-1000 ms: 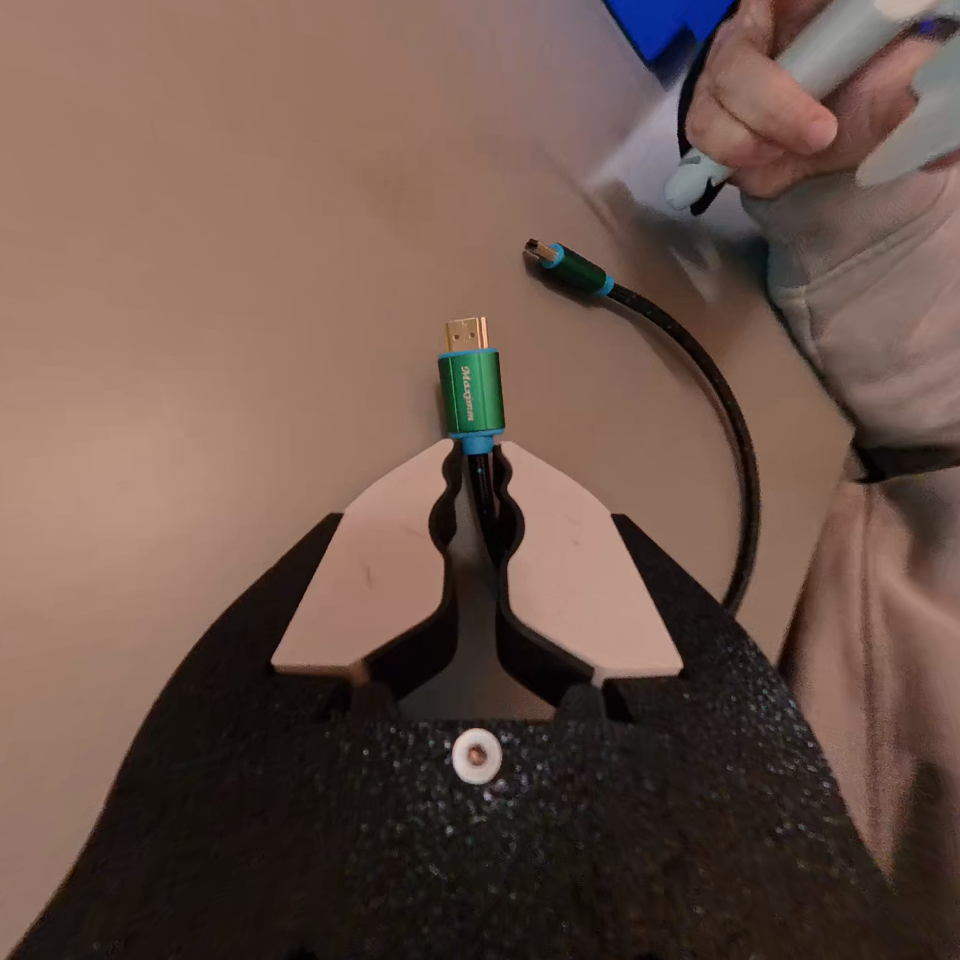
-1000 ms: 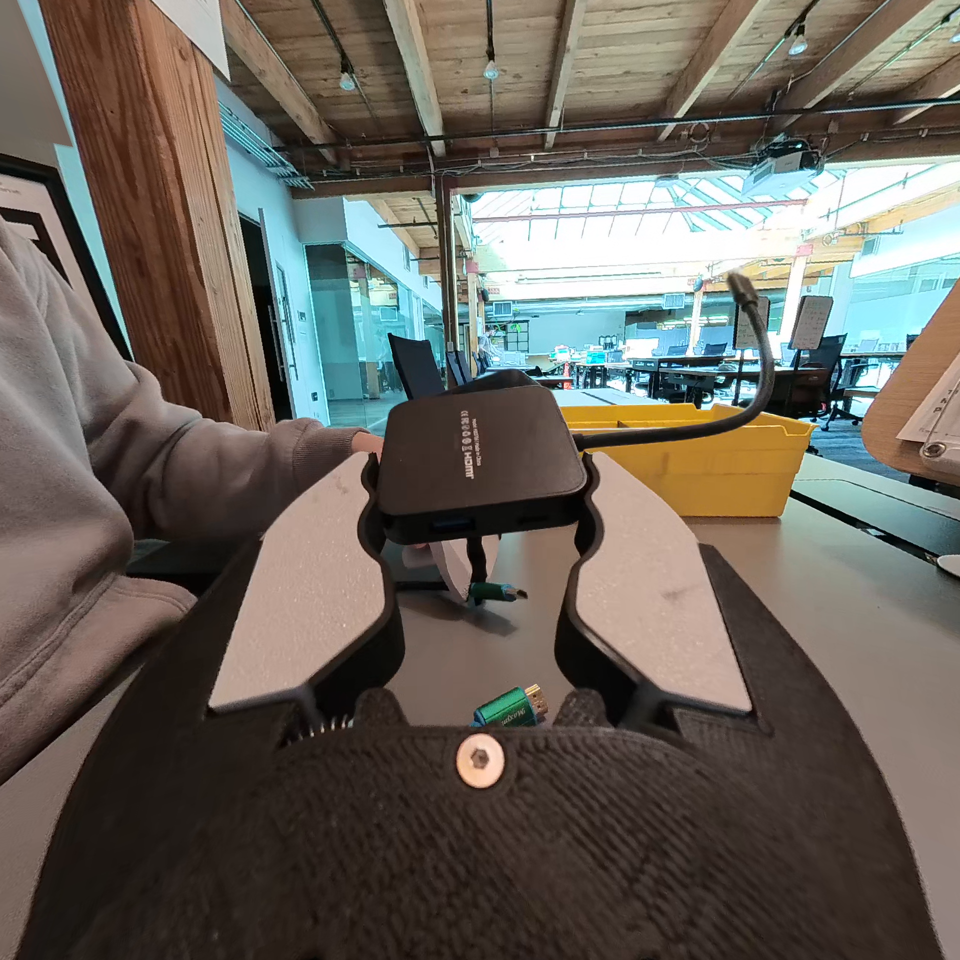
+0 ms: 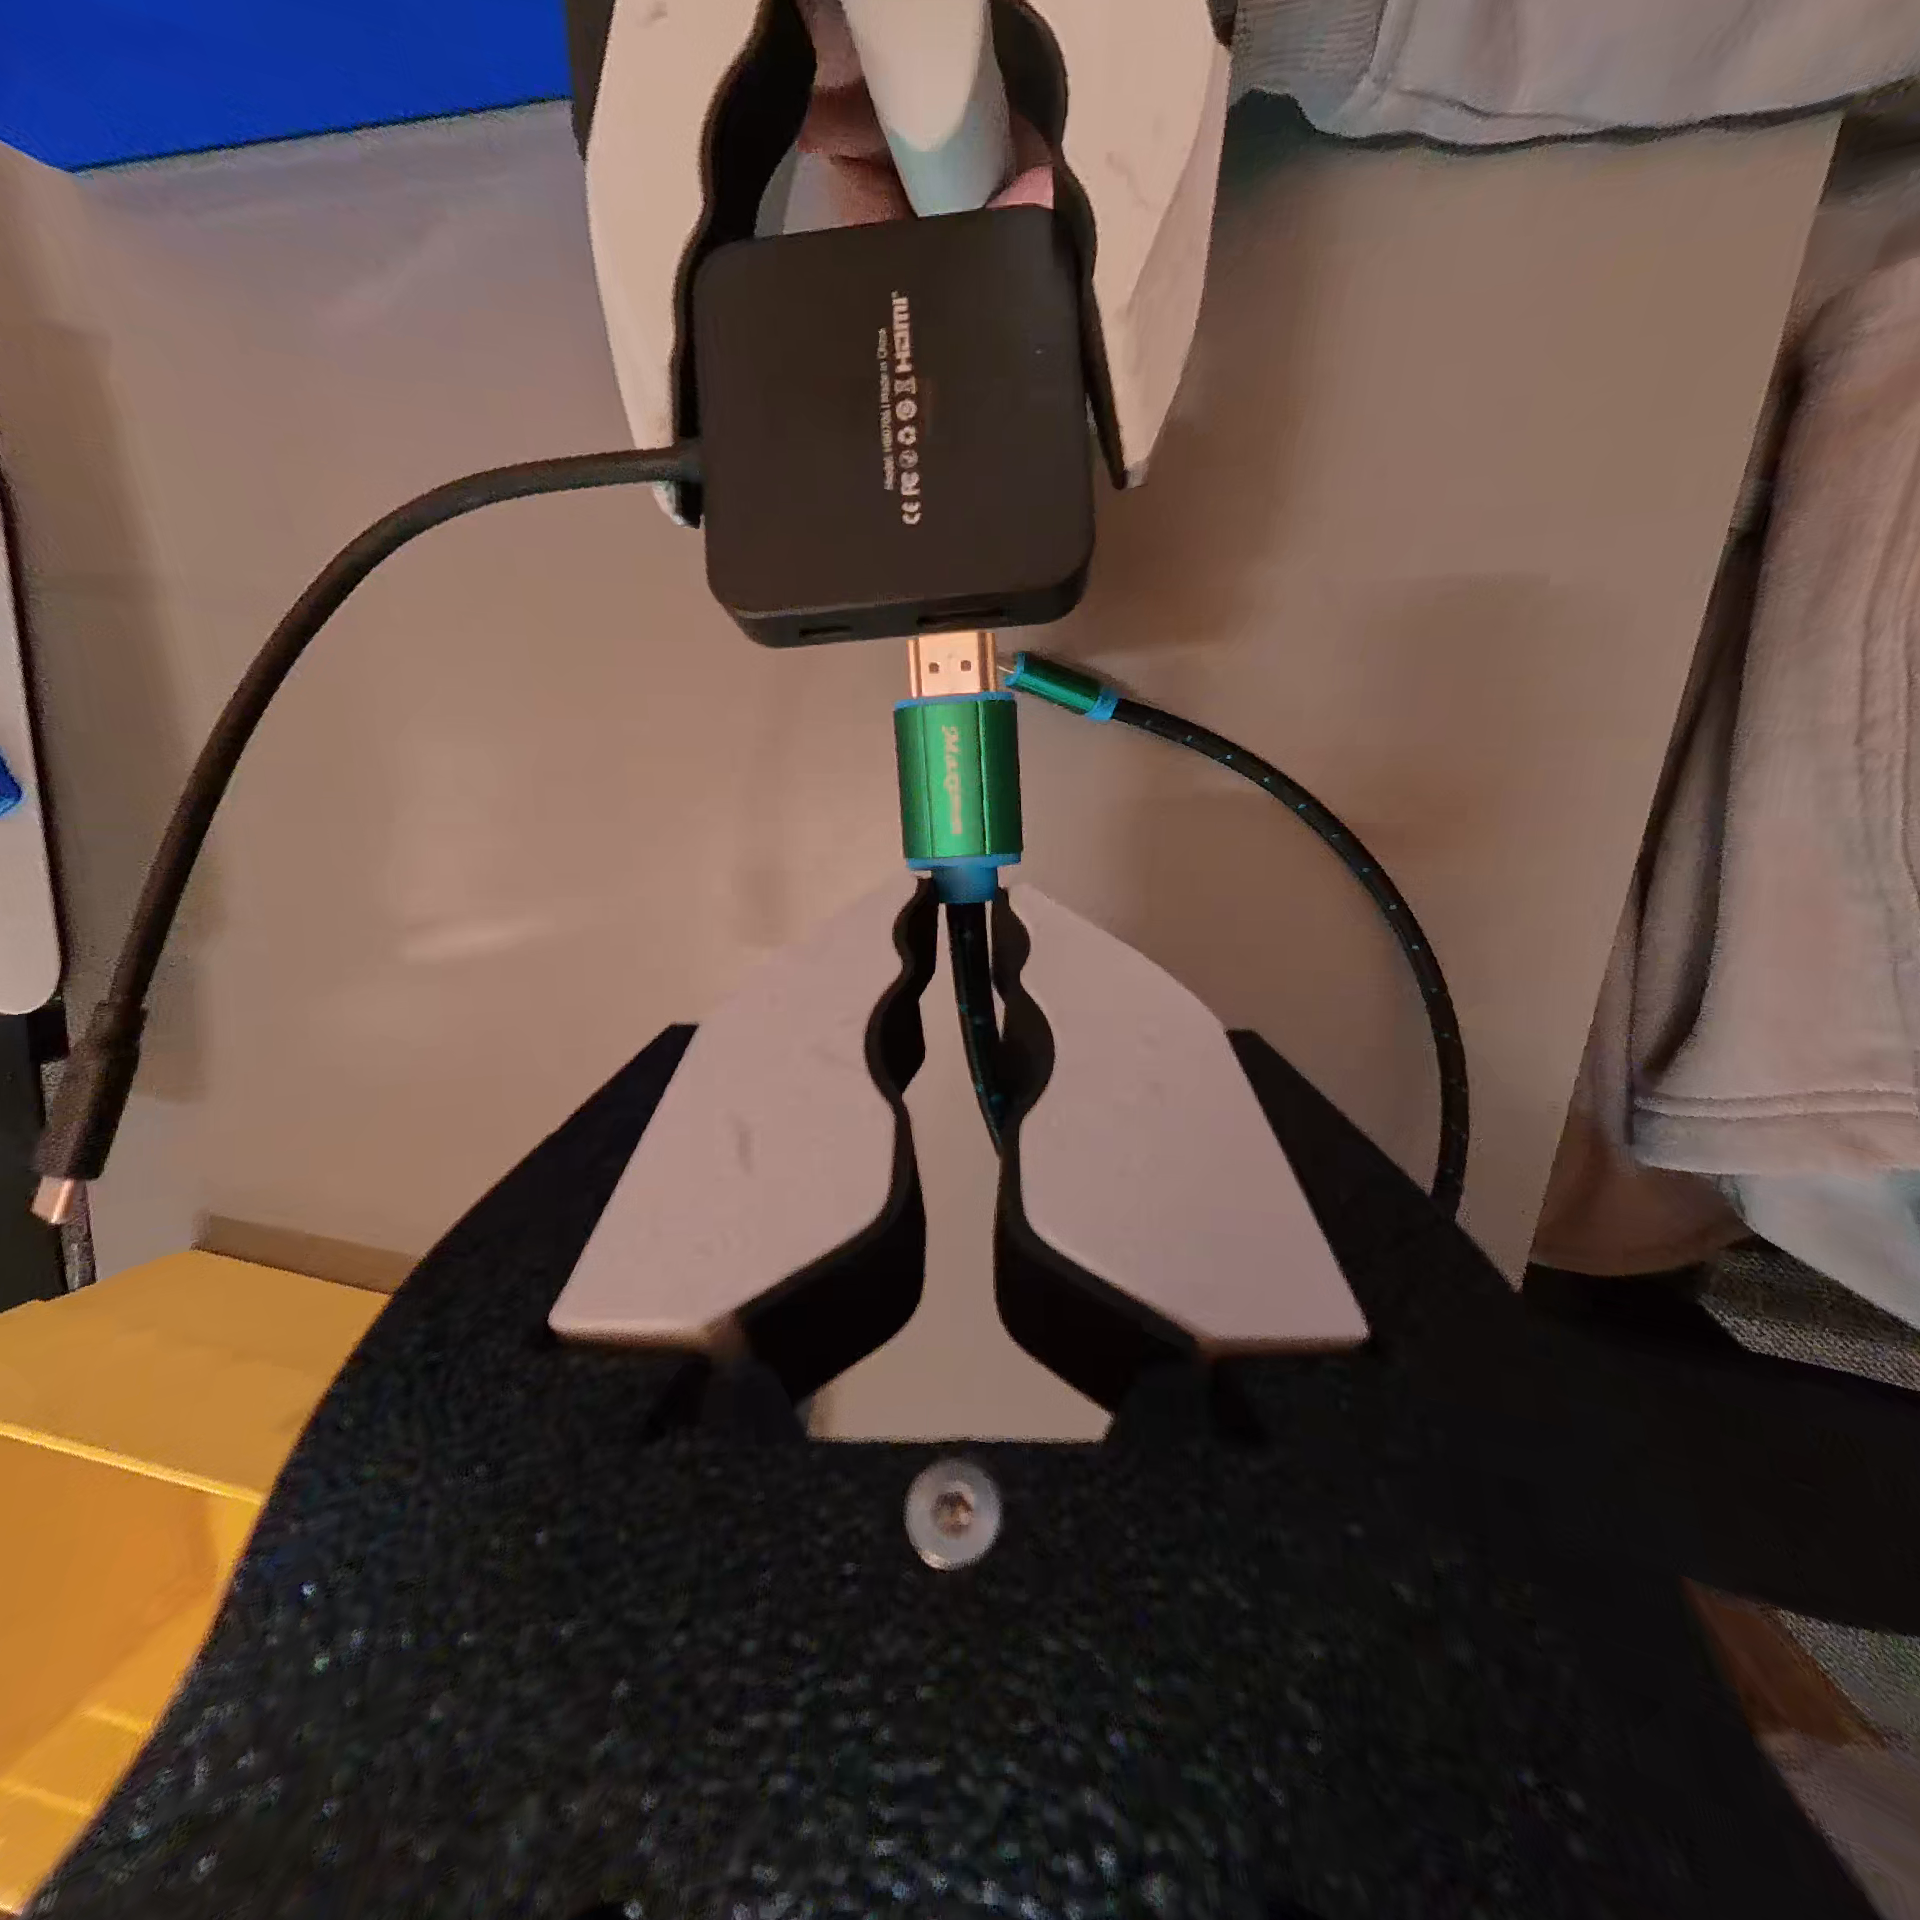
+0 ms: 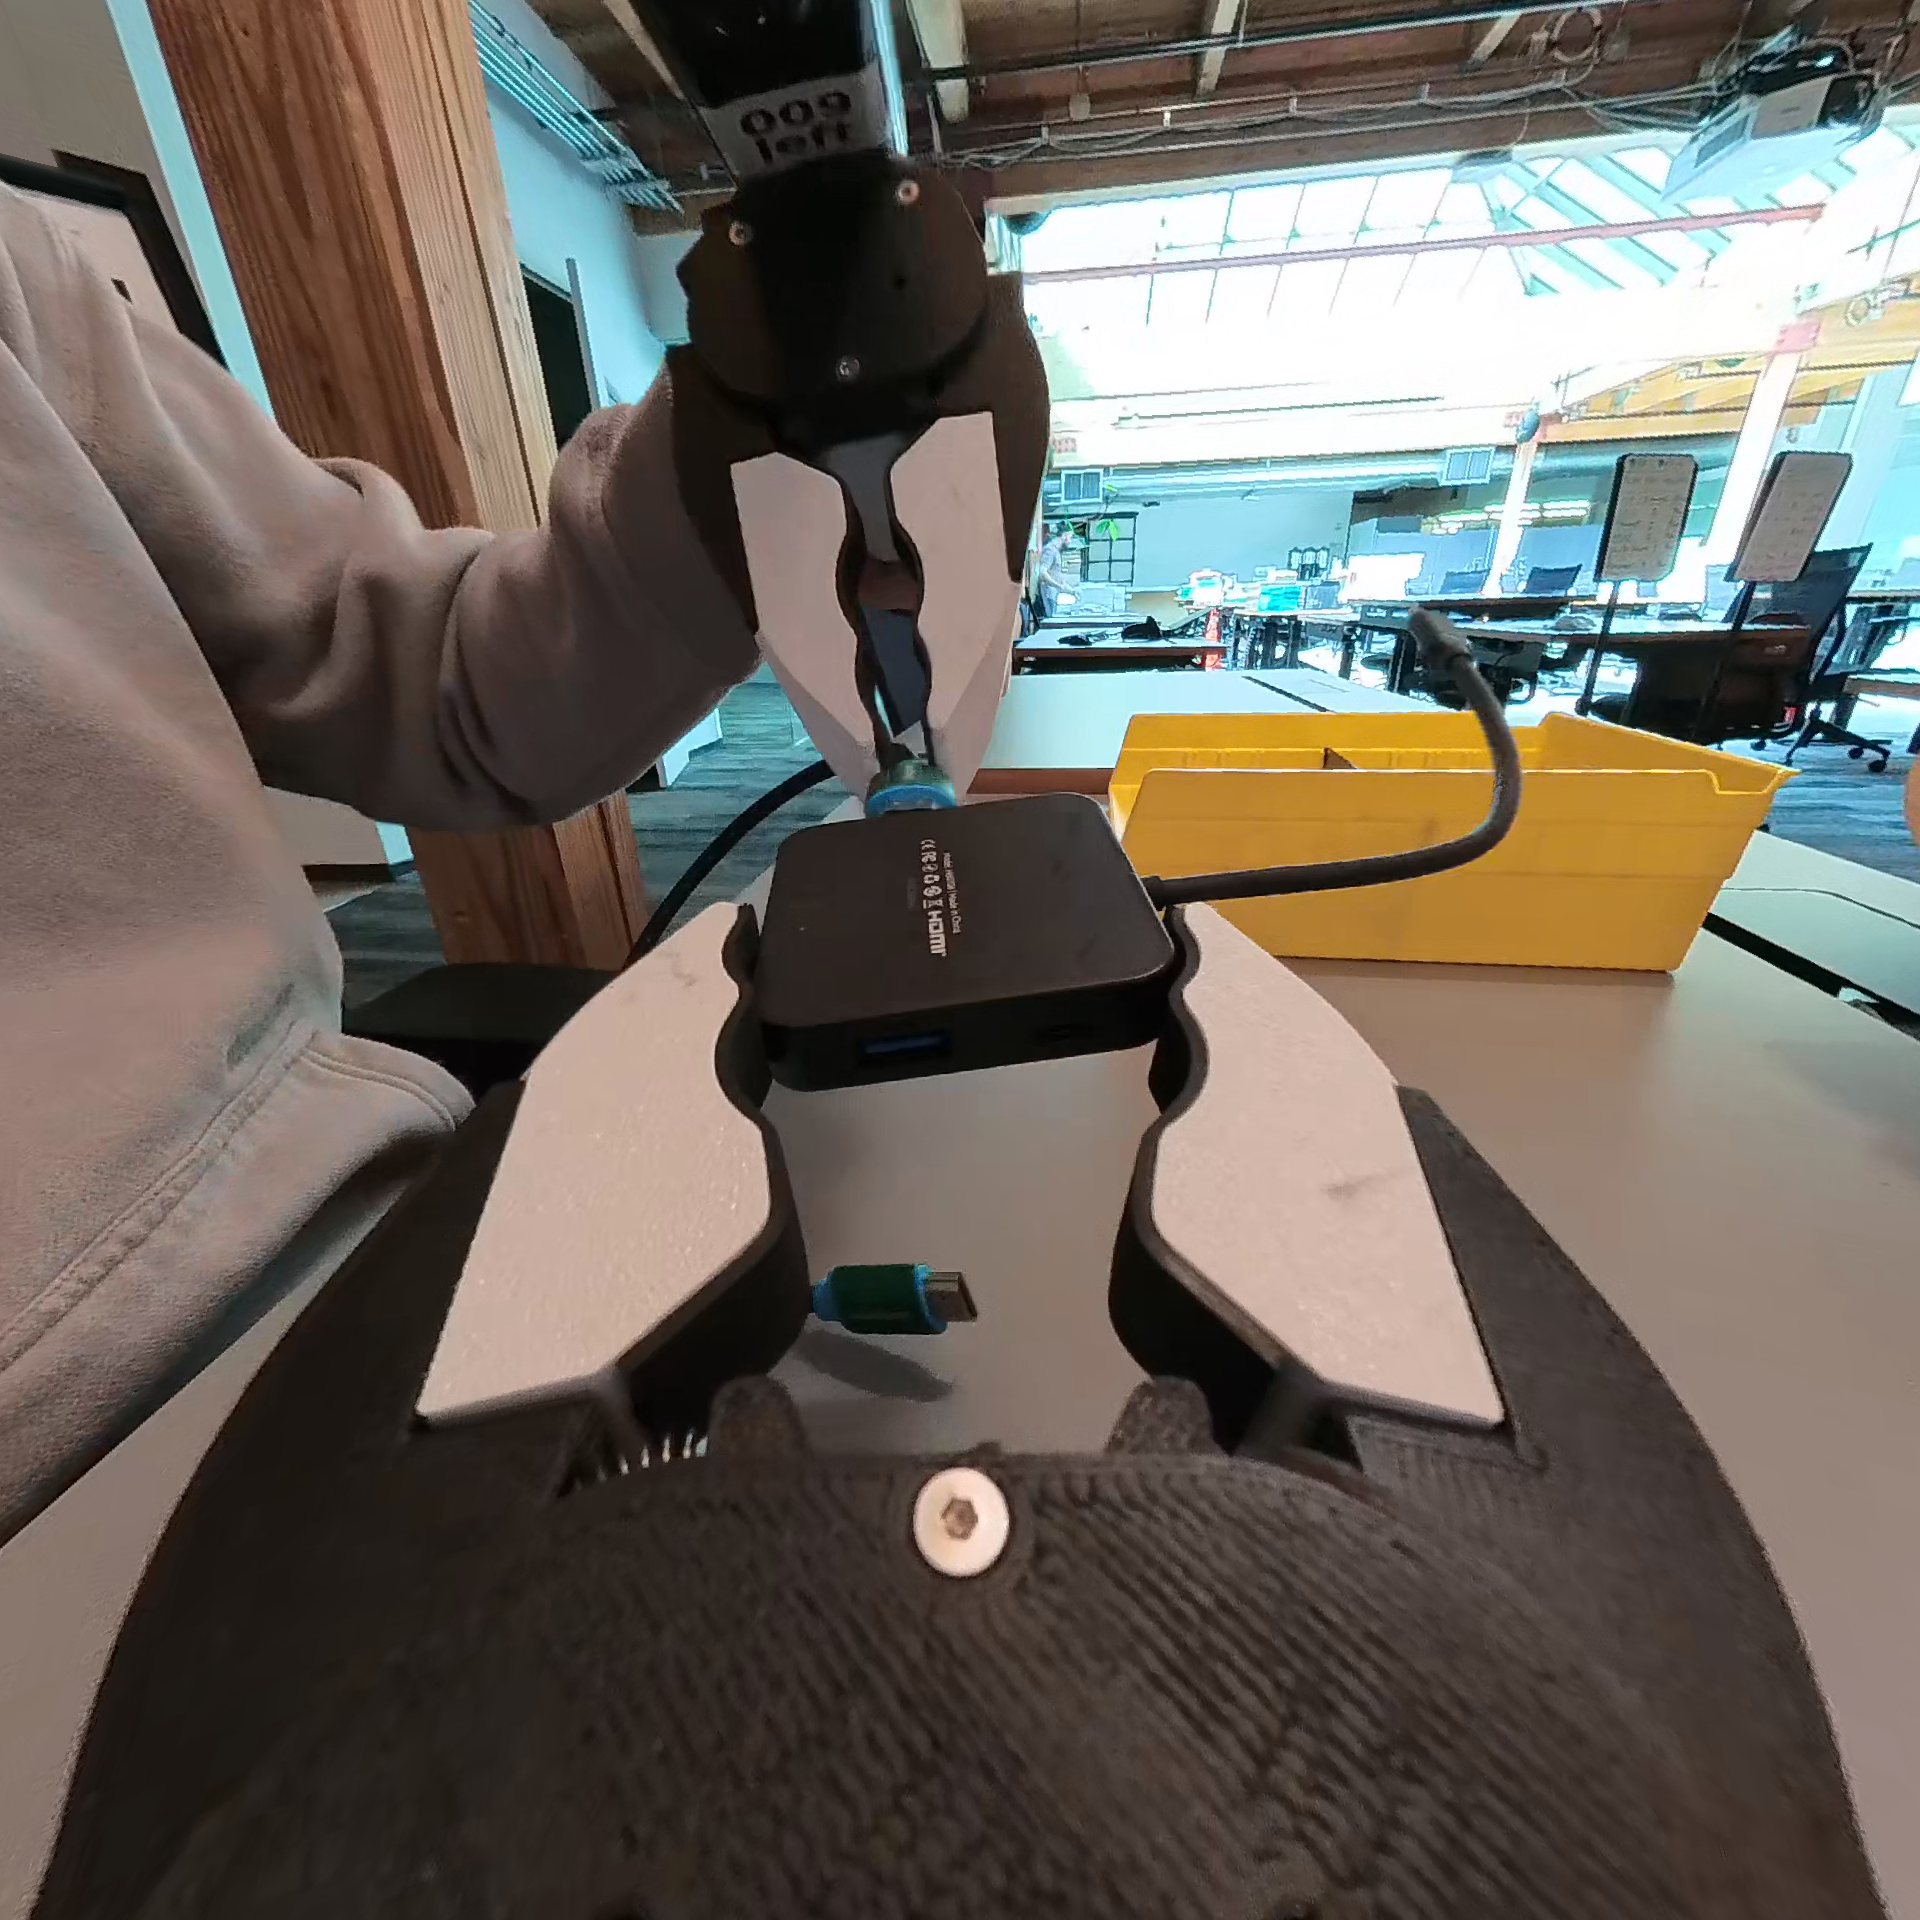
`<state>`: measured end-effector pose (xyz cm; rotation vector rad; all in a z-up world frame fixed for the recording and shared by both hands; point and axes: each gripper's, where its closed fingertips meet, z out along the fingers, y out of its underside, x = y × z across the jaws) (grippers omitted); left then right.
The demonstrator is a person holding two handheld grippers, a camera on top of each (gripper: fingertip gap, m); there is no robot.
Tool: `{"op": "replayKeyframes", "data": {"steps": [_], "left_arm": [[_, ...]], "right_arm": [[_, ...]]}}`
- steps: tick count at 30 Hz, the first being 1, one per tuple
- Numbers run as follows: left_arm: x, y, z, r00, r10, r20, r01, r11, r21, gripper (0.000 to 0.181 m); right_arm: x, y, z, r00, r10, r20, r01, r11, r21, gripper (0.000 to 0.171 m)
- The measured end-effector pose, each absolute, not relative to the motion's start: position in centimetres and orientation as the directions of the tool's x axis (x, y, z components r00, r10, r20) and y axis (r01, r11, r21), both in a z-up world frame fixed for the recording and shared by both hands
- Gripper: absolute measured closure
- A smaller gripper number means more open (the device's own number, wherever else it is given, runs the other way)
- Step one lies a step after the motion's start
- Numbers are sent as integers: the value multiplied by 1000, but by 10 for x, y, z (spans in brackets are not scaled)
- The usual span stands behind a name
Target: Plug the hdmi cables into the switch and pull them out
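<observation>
My left gripper point(image 3: 961, 904) is shut on the braided HDMI cable just behind its green plug point(image 3: 956, 790). The plug's gold tip point(image 3: 951, 670) sits at the mouth of a port on the black switch point(image 3: 894, 436), with most of the gold showing. My right gripper point(image 4: 961, 935) is shut on the switch point(image 4: 956, 914) by its two sides and holds it above the table. In the right wrist view the left gripper point(image 4: 904, 764) comes at the switch's far edge from above. A second green plug point(image 3: 1060, 691) lies loose on the table; it also shows in the right wrist view point(image 4: 894, 1294).
The switch's own black lead point(image 3: 260, 675) arcs off to one side and ends in a free connector point(image 3: 62, 1174). A yellow bin point(image 4: 1434, 831) stands on the grey table point(image 4: 1610, 1143) beyond the switch. A person's grey sleeve point(image 4: 312, 675) is at the left, by a wooden post point(image 4: 343, 312).
The left gripper has brought the green plug up to the switch's port. The right gripper has swung the switch in front of it. The second plug lies where it was.
</observation>
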<state>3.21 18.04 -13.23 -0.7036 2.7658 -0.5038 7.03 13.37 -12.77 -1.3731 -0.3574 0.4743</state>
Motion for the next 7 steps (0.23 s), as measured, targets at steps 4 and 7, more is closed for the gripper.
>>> {"op": "replayKeyframes", "data": {"steps": [4, 7], "left_arm": [[33, 180, -137, -858, -484, -173, -409, 847, -339, 172], [31, 180, -139, -860, -479, -176, -407, 852, -328, 172]], "right_arm": [[69, 135, -130, 854, 520, -37, -111, 111, -988, 98], [69, 137, -135, 861, 509, -24, -81, 89, -993, 98]]}}
